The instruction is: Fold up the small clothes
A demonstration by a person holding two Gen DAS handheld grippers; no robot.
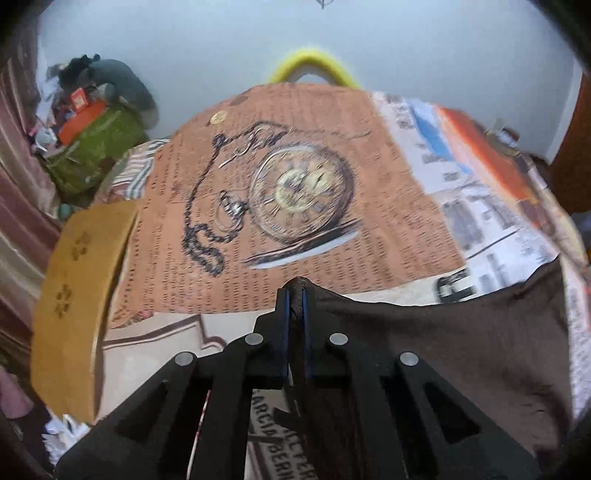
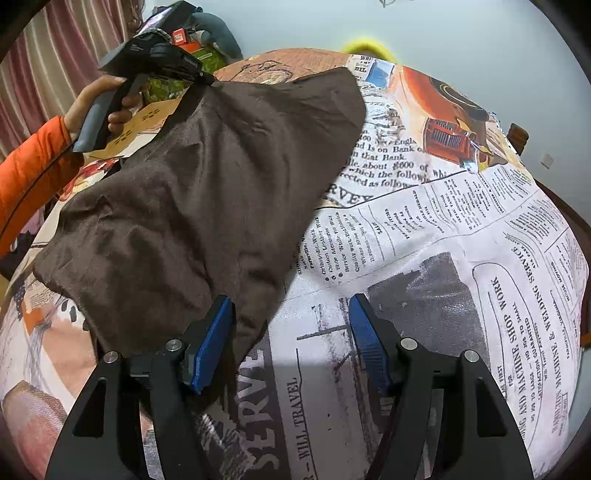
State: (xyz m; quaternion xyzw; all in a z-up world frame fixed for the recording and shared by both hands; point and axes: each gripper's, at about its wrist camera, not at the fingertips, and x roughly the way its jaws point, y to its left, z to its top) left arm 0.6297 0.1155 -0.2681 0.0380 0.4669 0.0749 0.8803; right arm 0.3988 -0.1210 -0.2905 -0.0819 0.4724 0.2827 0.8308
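Note:
A dark brown cloth (image 2: 207, 184) is spread over the newspaper-print cover (image 2: 443, 240). Its far left corner is lifted off the surface. My left gripper (image 1: 294, 291) is shut on that corner, and the cloth (image 1: 443, 350) hangs away to the right of it. In the right wrist view the left gripper (image 2: 207, 79) sits at the upper left, gripped by a hand (image 2: 107, 96) with an orange sleeve (image 2: 29, 173). My right gripper (image 2: 290, 306) stands open low over the cover. The cloth's near edge lies against its left finger (image 2: 212, 343), and the pads do not press on it.
The cover also bears an orange pocket-watch print (image 1: 295, 192). A tan cardboard box (image 1: 77, 295) lies at the left edge. Behind it stand a green bag (image 1: 92, 147) with clutter and a striped curtain (image 2: 74, 33). A yellow curved object (image 1: 314, 62) sits at the far side.

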